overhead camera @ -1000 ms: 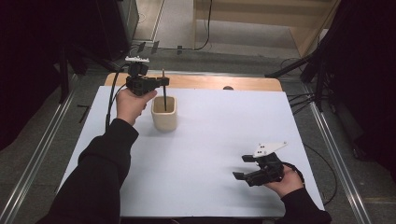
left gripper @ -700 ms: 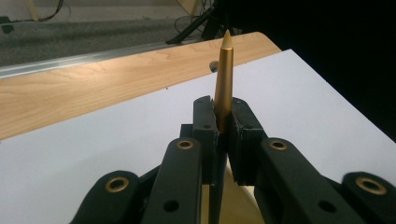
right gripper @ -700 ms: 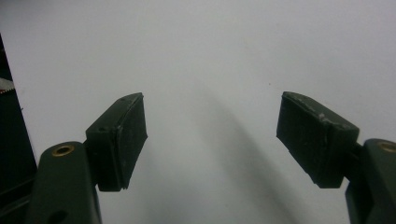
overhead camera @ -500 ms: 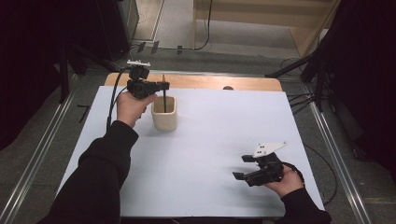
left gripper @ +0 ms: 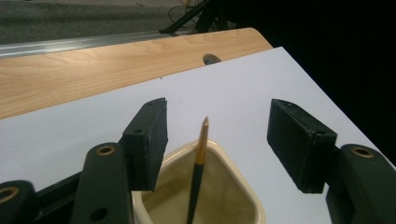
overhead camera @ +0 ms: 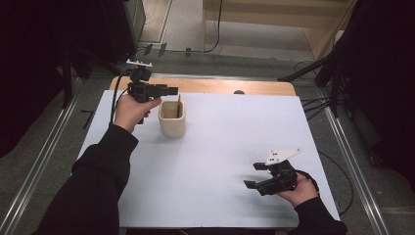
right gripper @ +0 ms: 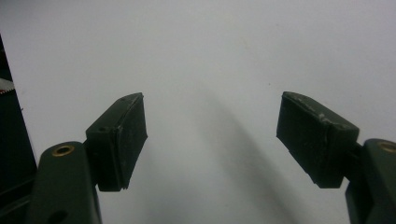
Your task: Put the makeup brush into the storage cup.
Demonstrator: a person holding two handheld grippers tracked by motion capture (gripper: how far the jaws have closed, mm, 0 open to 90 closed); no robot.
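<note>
Now the left tongs [overhead camera: 172, 91] are held just above the cream cup [overhead camera: 172, 119], near the far left part of the white surface [overhead camera: 230, 142]. Their jaws have just been opening and are spread wide. A thin pencil [left gripper: 198, 163] is stood in the cup, leaning on its wall, with its pointed tip up. The pencil is seen between the two open jaws, but it is touched by neither of them. It is a bit nearer to one jaw than to the other. The right tongs [overhead camera: 250, 175] are held low over the surface, well apart from the cup, at the near right. Their jaws are spread wide too, and nothing is gripped between them.
</note>
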